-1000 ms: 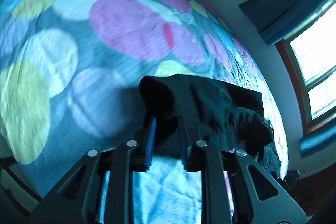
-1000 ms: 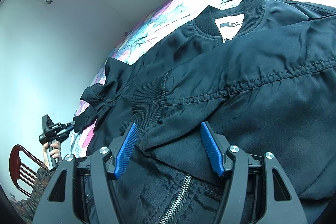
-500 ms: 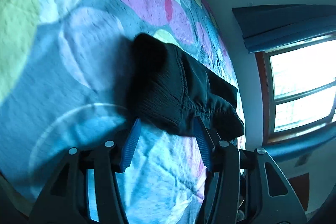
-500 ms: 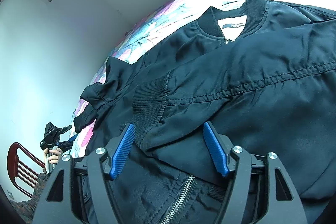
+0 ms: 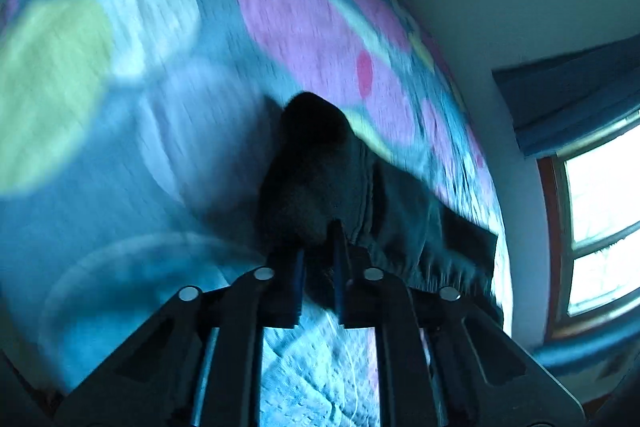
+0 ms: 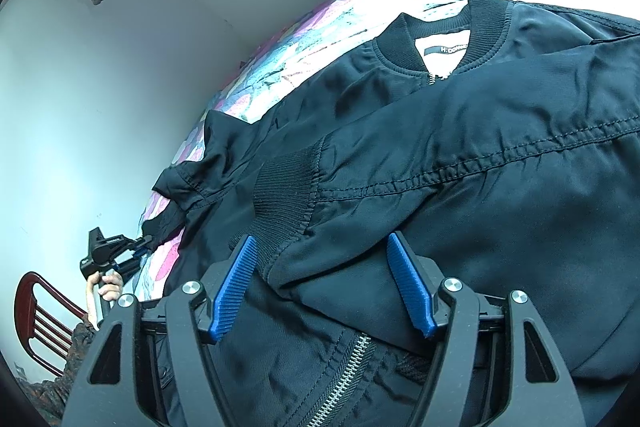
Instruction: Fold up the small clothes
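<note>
Left wrist view, blurred, showed the left gripper [image 5: 318,277] pinched shut on the ribbed cuff [image 5: 308,183] of a black jacket [image 6: 480,187], the sleeve [image 5: 404,223] trailing across the spotted bedspread [image 5: 120,67] toward the window [image 5: 600,227]. Right wrist view had the right gripper [image 6: 324,287] with its blue fingers [image 6: 234,287] spread wide above the jacket, the folded-over sleeve's cuff between them; beyond lay the collar [image 6: 440,31], then a wooden chair [image 6: 40,323] by the wall

L wrist view motion-blurred: bedspread [image 5: 120,75] dots smeared, sleeve cuff [image 5: 316,163] detail lost. R wrist view: jacket [image 6: 500,187] cut off at right/bottom edges; collar label [image 6: 448,49] text too small to read; chair [image 6: 44,323] cropped lower left.
</note>
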